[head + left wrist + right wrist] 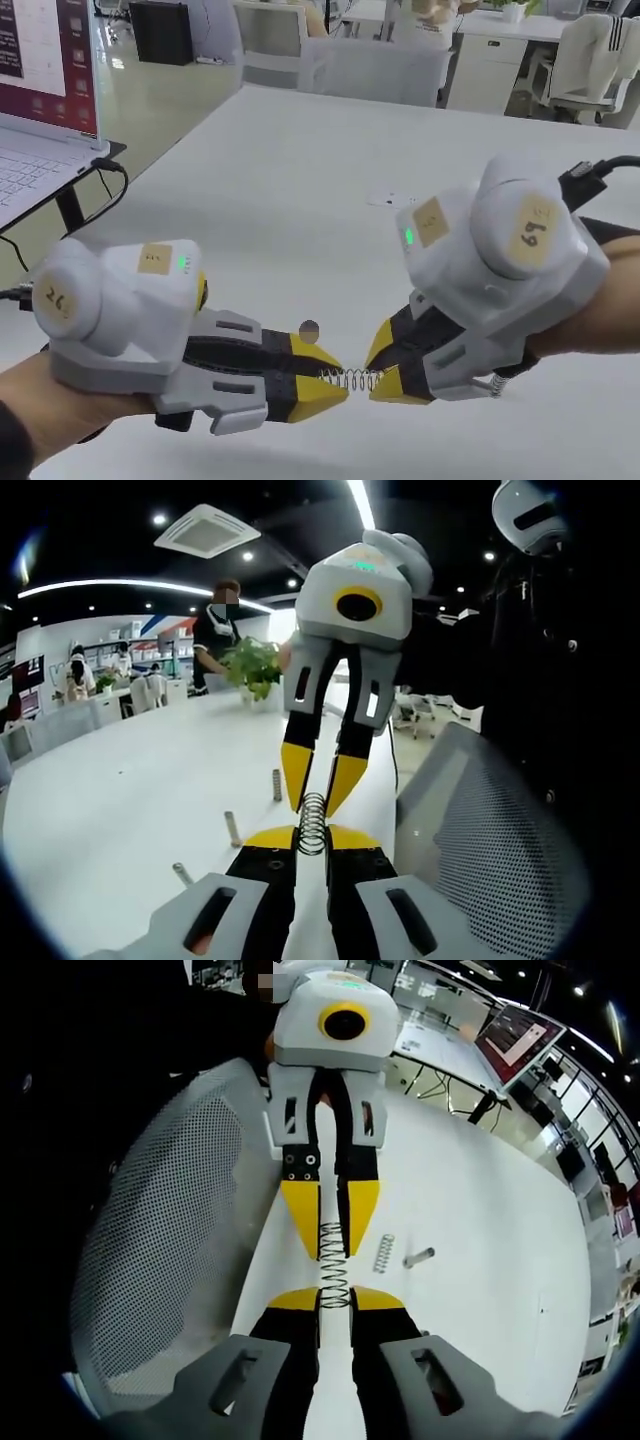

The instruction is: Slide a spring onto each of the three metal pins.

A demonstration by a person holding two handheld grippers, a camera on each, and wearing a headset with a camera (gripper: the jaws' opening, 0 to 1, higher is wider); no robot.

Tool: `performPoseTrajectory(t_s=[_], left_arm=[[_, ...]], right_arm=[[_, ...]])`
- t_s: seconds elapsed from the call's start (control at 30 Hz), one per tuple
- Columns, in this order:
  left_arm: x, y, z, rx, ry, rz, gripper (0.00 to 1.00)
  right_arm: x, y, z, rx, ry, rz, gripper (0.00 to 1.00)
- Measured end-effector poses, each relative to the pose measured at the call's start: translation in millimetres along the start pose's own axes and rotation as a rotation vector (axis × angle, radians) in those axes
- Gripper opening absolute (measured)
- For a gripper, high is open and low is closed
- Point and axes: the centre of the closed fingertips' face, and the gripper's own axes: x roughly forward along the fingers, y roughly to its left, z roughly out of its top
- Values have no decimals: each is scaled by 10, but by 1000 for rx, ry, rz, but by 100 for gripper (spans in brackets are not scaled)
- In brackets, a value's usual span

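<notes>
- White counter (300, 200), with a mesh chair (160, 1260) beside it and a laptop (40, 100) off to the left.
- Left tongs (312, 837) and right tongs (336, 1300) meet tip to tip, each pinched on one end of a spring (350, 378).
- Three metal pins (277, 784) stand just beyond.
- A spare spring (384, 1252) lies nearby.

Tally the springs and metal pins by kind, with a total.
Springs: 2, one held between the left claw and the right claw, one loose on the table.
Metal pins: 3.
Total: 5; a coil under the right claw in the head view may be another spring.
</notes>
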Motion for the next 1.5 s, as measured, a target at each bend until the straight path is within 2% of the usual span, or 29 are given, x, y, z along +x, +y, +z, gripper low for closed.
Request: performPoseTrajectory(t_s=[0.27, 0.47, 0.7, 0.8, 1.1, 1.5], left_arm=[[-2, -20, 35, -2, -16, -9, 2], [-25, -47, 140, -9, -62, -20, 2], [-23, -38, 144, -10, -66, -19, 2], [-20, -29, 131, -10, -63, -16, 2], [29, -45, 39, 21, -13, -17, 3], [50, -51, -5, 36, 7, -21, 3]], right_arm=[[37, -10, -32, 22, -9, 7, 12], [88, 8, -72, 35, -7, 16, 12], [84, 13, -65, 30, -15, 15, 9], [66, 2, -56, 30, -19, 7, 9], [-31, 3, 38, 37, -45, 7, 9], [-85, 35, 165, 22, -63, 18, 9]])
